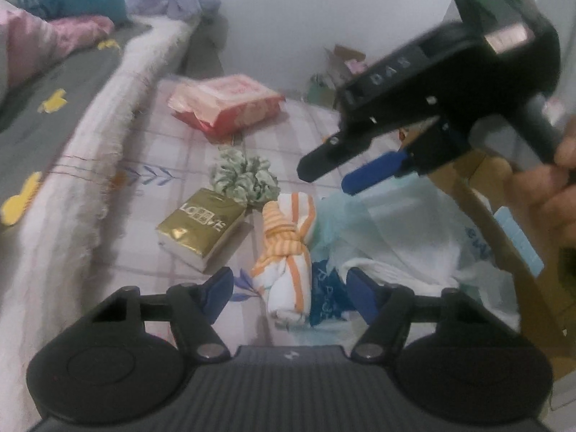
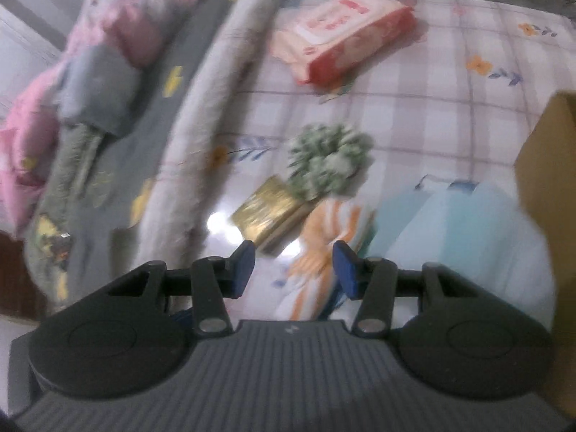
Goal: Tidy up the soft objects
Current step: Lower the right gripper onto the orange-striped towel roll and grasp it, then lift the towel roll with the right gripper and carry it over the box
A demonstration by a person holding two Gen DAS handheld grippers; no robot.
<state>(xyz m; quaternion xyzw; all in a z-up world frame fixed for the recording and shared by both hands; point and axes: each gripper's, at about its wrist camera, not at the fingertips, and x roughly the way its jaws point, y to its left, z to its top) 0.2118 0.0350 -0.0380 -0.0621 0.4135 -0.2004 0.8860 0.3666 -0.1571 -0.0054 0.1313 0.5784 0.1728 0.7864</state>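
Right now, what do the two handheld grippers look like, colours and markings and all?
Both are matte black plastic with blue finger pads. The left gripper has a ribbed grey body, round black housings and silver pivot screws. The right gripper bears pale letters, a green light and a black handle in a bare hand.

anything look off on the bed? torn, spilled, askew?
Nothing spilled. The red wipes pack looks crumpled, its near end gaping. The orange-striped cloth is knotted, not folded. Pale blue bags sprawl loose beside the cardboard box. Both views are blurred.
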